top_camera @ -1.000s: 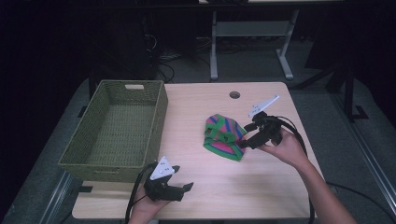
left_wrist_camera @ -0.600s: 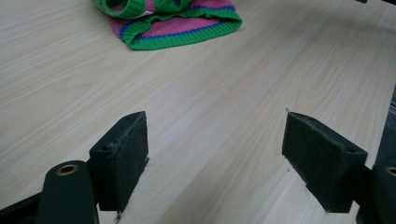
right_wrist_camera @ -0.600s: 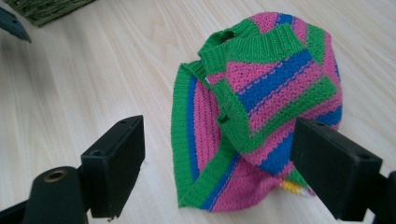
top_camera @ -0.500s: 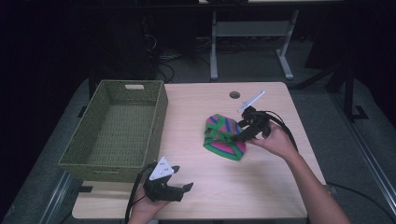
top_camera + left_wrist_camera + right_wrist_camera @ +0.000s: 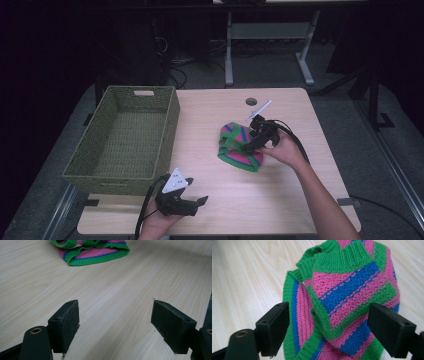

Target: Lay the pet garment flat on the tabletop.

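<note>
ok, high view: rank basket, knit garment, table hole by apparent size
1. green wicker basket, by far the largest
2. striped knit garment
3. table hole, smallest

No close calls.

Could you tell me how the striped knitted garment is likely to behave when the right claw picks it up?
The knitted garment lies folded in soft layers, so it will probably droop and unfold when lifted. Its ribbed yarn looks grippy, so it is unlikely to slip. The open right claw may catch only the top layer.

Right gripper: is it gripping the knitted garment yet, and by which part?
Nothing is held yet. The right gripper has its jaws open on either side of the striped knitted garment, around its folded edge. The left gripper is open too.
</note>
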`<state>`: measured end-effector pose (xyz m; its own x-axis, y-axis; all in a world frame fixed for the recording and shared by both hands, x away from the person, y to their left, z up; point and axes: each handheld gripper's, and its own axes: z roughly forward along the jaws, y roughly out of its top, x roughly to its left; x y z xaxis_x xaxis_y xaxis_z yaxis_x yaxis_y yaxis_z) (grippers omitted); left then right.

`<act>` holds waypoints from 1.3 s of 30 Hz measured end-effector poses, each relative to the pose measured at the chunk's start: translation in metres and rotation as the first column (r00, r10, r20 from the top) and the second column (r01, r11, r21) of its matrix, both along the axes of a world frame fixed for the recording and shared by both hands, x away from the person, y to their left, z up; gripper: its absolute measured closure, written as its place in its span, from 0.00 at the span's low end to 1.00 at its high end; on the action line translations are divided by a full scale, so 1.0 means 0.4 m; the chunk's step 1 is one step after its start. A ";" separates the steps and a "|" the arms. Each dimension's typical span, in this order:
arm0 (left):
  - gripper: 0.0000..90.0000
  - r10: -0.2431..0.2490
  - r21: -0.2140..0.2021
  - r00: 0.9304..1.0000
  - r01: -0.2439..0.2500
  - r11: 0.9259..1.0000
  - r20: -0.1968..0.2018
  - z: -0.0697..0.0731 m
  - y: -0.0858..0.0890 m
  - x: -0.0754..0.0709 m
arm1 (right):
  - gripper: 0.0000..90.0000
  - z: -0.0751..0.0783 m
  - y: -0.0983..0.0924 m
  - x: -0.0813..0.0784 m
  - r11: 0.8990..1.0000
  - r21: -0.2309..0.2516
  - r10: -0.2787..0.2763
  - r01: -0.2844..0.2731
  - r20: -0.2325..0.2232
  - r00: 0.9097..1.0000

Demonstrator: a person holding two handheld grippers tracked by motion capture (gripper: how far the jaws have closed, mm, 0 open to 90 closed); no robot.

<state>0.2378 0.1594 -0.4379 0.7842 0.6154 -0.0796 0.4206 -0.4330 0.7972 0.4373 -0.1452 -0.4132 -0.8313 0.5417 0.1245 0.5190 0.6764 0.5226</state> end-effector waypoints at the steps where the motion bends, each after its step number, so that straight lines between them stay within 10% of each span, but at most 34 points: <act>1: 0.25 -0.002 0.004 1.000 0.002 1.000 -0.001 0.000 0.001 0.000 | 0.20 0.000 0.000 0.000 1.000 0.000 0.000 0.000 0.000 1.000; 19: 0.25 0.002 -0.001 1.000 -0.002 1.000 -0.001 0.001 -0.001 -0.002 | 0.22 -0.073 0.031 0.030 0.996 -0.083 -0.032 0.031 -0.021 0.999; 28: 0.25 0.005 0.002 1.000 -0.005 1.000 0.000 0.002 0.001 -0.002 | 0.23 -0.095 0.054 0.014 0.986 -0.163 -0.025 0.035 0.060 0.998; 39: 0.25 0.004 0.007 1.000 -0.004 1.000 0.005 0.001 -0.001 -0.003 | 0.29 -0.103 0.042 0.012 0.989 -0.129 -0.059 0.067 0.065 0.996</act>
